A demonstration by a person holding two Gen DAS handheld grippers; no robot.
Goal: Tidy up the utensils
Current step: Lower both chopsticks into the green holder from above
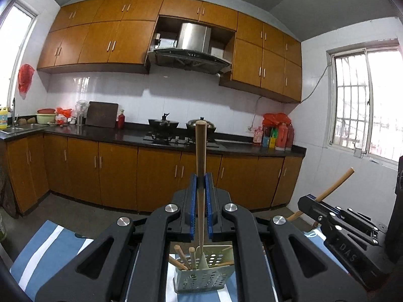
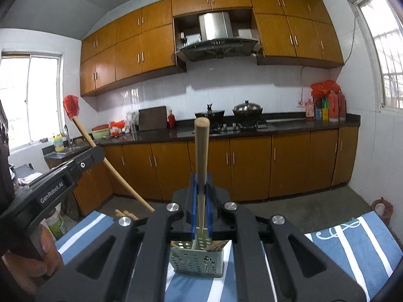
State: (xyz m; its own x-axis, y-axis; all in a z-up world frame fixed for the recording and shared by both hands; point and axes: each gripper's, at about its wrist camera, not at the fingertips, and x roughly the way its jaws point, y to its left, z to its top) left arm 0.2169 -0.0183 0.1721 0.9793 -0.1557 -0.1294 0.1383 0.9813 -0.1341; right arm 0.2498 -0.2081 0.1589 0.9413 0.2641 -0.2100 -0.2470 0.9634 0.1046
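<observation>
Below both of my grippers stands the perforated holder (image 1: 201, 274) on the striped cloth (image 1: 42, 249). My left gripper (image 1: 200, 196) pinches a wooden chopstick (image 1: 200, 151), long axis upright, its tip almost over a compartment. My right gripper (image 2: 200, 201) pinches another chopstick (image 2: 201, 148) likewise. Judging by this, each needs only a straight drop.

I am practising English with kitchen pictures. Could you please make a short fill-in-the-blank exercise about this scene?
1. Each gripper's jaws are shut on one wooden ____.
2. The perforated holder stands on a blue and white ____ cloth.
3. On the stove stand ____ pots.
4. The right gripper holds its stick pointing ____, above the holder.

Missing words: chopstick; striped; two; up
</observation>
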